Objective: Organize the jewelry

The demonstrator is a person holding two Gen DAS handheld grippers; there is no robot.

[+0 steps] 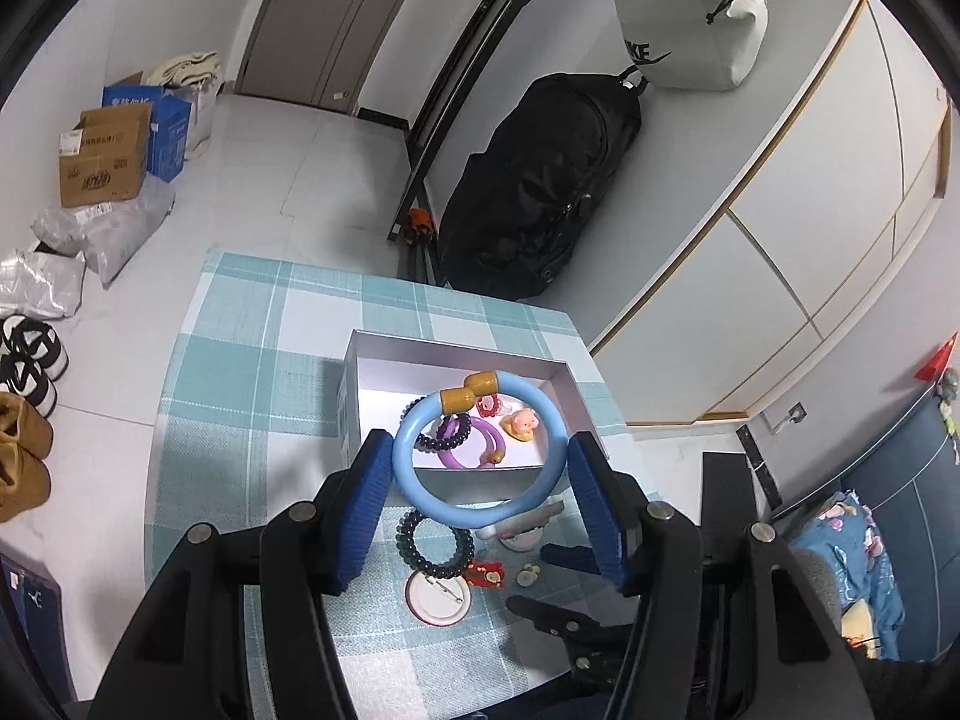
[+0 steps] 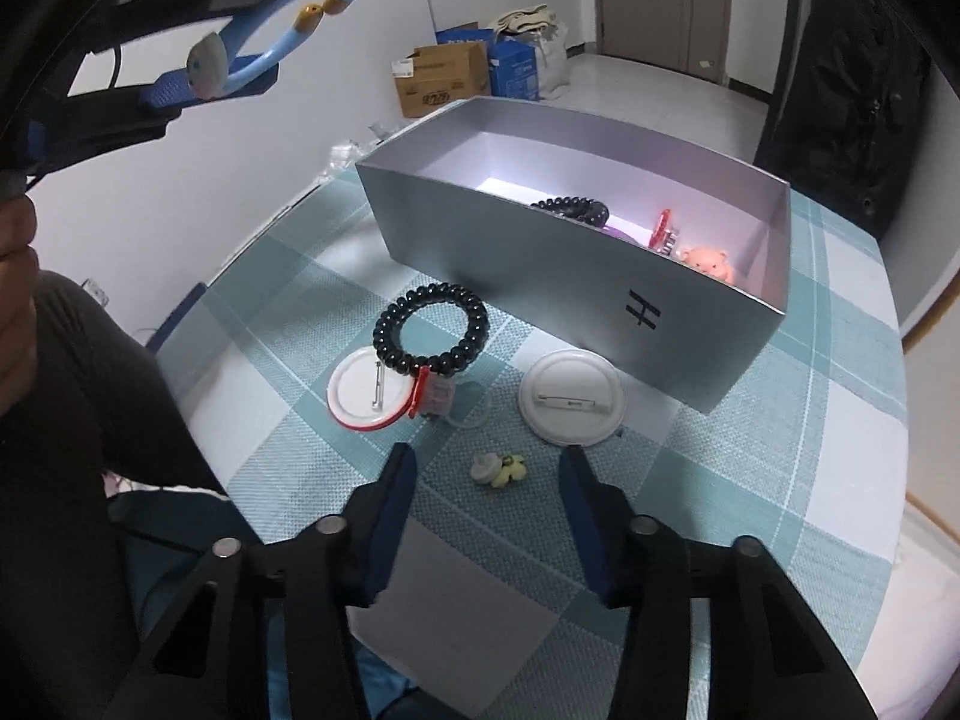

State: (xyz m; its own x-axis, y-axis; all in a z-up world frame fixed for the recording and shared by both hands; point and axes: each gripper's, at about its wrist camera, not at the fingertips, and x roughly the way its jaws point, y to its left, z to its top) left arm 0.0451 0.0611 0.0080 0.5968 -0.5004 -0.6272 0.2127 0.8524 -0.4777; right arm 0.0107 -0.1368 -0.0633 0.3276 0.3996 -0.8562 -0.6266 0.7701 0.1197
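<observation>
Pale-blue plastic, a ring-shaped bangle (image 1: 480,450) with two tan beads, sat clamped between the blue pads of the left gripper (image 1: 480,468), above the near wall of the grey box (image 1: 456,354). Only the right wrist view showed the right gripper (image 2: 487,477), its jaws partly apart and gripping nothing, with a small yellow-green charm (image 2: 501,469) on the checked tablecloth (image 2: 780,450) between its fingertips, and a black bead bracelet (image 2: 431,327) beyond.
</observation>
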